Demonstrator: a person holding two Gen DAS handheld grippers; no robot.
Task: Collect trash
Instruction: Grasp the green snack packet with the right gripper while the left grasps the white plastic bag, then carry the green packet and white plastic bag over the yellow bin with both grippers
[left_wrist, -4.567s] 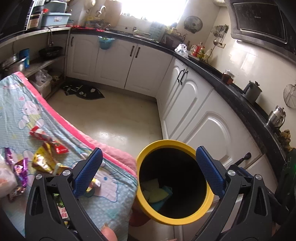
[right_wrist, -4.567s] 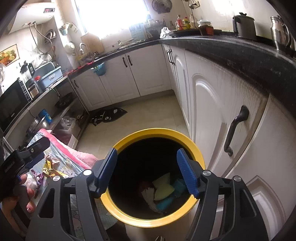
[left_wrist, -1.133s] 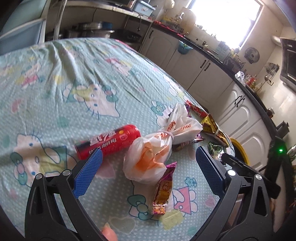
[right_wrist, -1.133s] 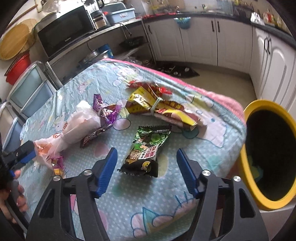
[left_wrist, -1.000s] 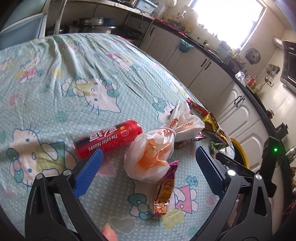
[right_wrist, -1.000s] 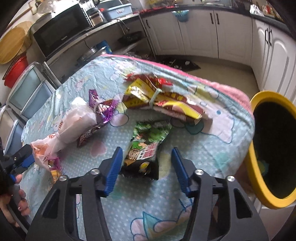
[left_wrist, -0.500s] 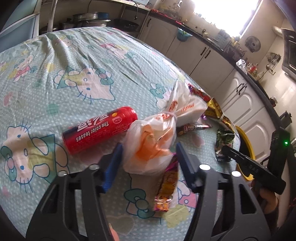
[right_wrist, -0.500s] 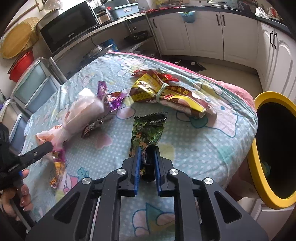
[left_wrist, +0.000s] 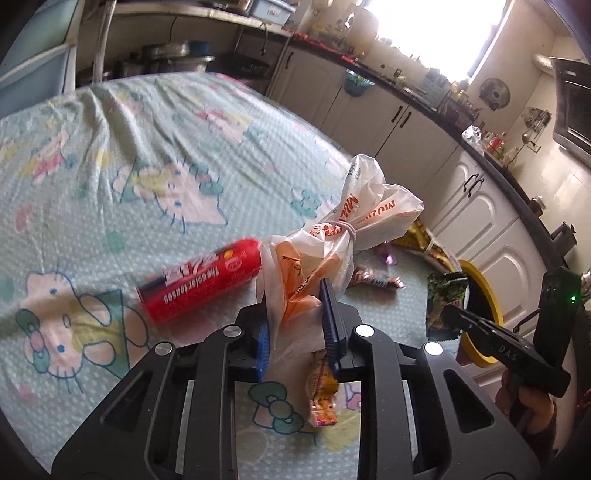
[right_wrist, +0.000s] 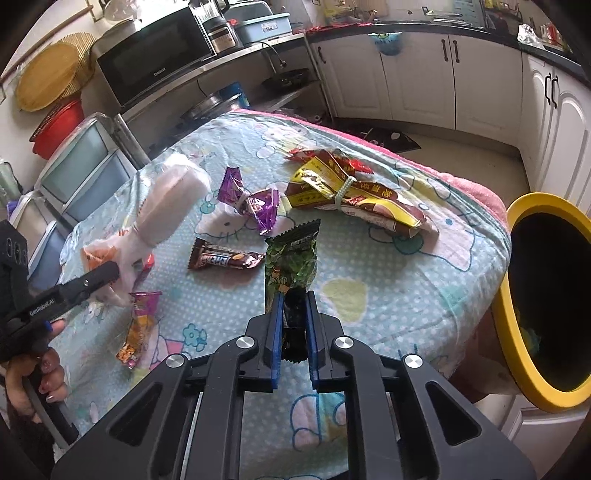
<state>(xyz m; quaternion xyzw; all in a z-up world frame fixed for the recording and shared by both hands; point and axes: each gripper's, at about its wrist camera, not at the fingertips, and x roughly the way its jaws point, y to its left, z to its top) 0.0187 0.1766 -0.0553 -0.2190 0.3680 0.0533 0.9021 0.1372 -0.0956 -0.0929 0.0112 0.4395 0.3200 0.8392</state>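
My left gripper (left_wrist: 297, 314) is shut on a tied white and orange plastic bag (left_wrist: 332, 236) and holds it just above the table; the bag also shows in the right wrist view (right_wrist: 162, 210). My right gripper (right_wrist: 293, 314) is shut on a green snack packet (right_wrist: 291, 258), lifted off the cloth; the packet also shows in the left wrist view (left_wrist: 443, 302). The yellow-rimmed bin (right_wrist: 546, 306) stands at the table's right end. A red tube (left_wrist: 203, 280), an orange wrapper (right_wrist: 138, 332), a brown bar (right_wrist: 225, 258), a purple wrapper (right_wrist: 251, 203) and a yellow-red packet (right_wrist: 354, 199) lie on the cloth.
The table wears a pale blue cartoon-cat cloth (left_wrist: 129, 155). White kitchen cabinets (right_wrist: 424, 77) under a black counter run behind the table and bin. A microwave (right_wrist: 155, 55) and storage drawers (right_wrist: 81, 173) stand at the left.
Both grippers have closed since a second ago. The left one took the plastic bag and raised it. The right one took the green packet and lifted it off the cloth.
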